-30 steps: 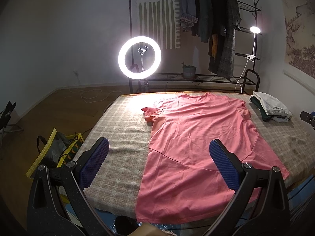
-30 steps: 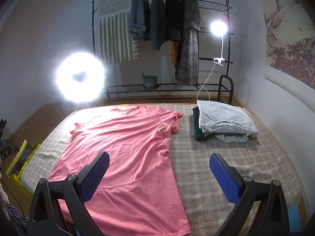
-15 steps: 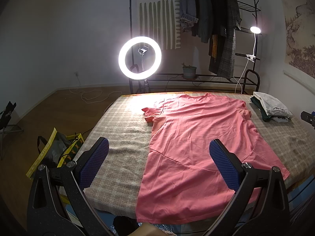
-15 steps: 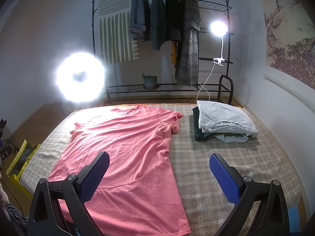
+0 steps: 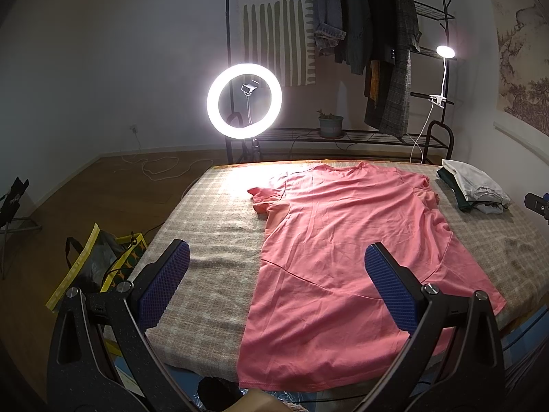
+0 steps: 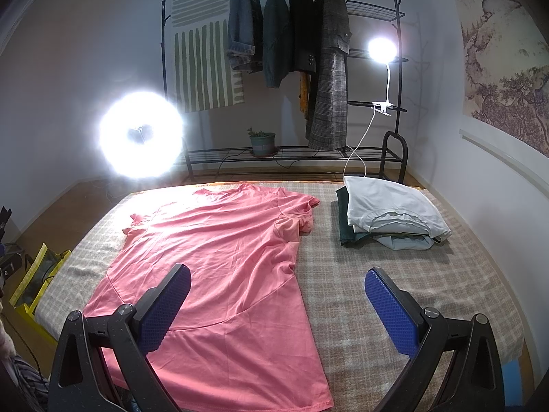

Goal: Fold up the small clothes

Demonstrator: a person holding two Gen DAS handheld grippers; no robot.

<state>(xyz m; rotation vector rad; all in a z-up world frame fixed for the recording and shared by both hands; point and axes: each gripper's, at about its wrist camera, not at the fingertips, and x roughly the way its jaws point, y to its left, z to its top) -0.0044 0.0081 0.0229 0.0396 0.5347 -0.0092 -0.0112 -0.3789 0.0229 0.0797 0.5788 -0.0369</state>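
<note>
A pink T-shirt (image 5: 346, 250) (image 6: 226, 267) lies spread flat on the checked bed cover (image 5: 212, 226) (image 6: 394, 274), collar toward the far edge and hem at the near edge. My left gripper (image 5: 274, 261) hovers open above the shirt's lower left side, with nothing between its blue pads. In the right wrist view, my right gripper (image 6: 278, 285) hangs open over the shirt's right hem and the bare cover beside it. Both sleeves lie slightly crumpled.
A stack of folded clothes (image 6: 387, 216) (image 5: 473, 189) sits on the bed's far right. Behind the bed stand a lit ring light (image 5: 244, 100), a clothes rack (image 6: 284, 68) with hanging jackets, and a clip lamp (image 6: 382, 49). A yellow bag (image 5: 92, 264) lies on the floor at left.
</note>
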